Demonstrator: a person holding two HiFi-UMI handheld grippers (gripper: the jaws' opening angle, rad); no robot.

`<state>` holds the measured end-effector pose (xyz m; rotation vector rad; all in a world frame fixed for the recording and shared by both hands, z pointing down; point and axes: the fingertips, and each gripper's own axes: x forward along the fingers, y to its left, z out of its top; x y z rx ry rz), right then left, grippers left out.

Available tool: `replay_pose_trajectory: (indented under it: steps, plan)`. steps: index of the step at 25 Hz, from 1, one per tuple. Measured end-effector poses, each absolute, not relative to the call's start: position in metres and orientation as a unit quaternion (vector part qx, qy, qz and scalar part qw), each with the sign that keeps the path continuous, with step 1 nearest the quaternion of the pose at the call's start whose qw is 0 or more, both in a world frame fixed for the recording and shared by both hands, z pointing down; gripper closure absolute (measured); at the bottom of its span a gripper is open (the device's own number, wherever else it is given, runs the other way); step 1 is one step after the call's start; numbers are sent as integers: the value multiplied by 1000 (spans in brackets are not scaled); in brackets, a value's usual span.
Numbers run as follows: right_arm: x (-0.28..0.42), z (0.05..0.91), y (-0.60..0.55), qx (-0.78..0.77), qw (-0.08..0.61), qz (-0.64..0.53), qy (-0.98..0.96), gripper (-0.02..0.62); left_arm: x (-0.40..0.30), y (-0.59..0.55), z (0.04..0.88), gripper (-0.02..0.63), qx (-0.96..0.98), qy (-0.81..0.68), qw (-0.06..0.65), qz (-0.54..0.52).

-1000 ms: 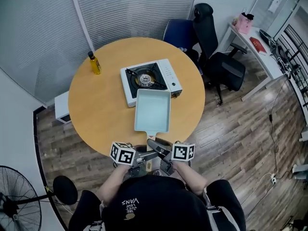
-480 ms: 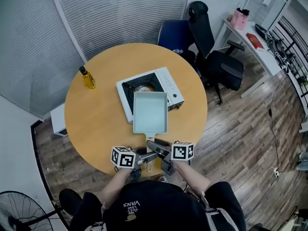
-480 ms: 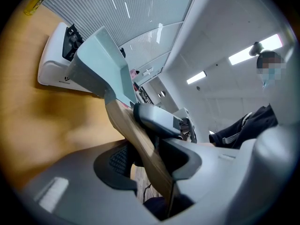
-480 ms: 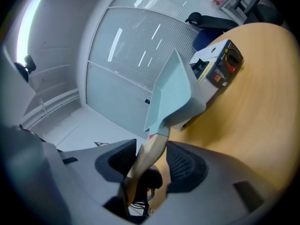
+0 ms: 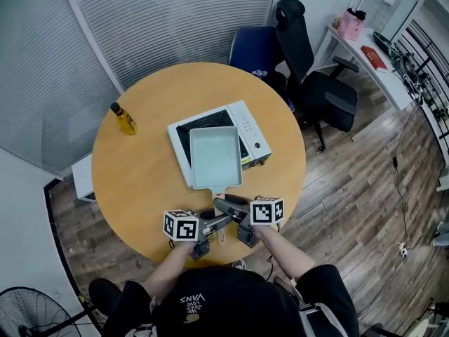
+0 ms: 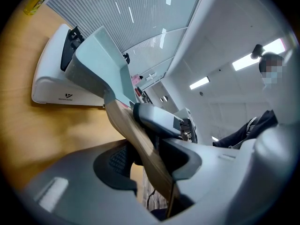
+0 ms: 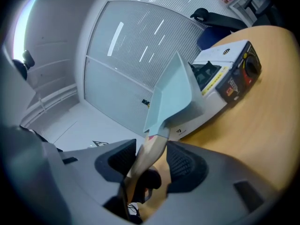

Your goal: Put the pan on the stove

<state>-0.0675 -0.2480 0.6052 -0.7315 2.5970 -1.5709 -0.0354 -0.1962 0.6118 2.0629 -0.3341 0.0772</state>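
Head view: pan (image 5: 216,157) over stove (image 5: 250,128)

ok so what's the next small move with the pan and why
Probably lower it straight down. In the head view the pan sits over the stove, but both gripper views seem to show it raised off it, left gripper and right gripper shut on its wooden handle.

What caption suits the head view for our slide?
Left gripper and right gripper hold a pale blue rectangular pan by its wooden handle over a white tabletop stove.
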Motion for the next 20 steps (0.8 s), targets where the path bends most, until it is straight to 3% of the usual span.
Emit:
replay_pose_trajectory:
  steps: [20]
  plan:
    - [-64, 603, -308, -258, -3, -490, 832, 411, -37, -254, 609, 443, 829, -171, 532, 6]
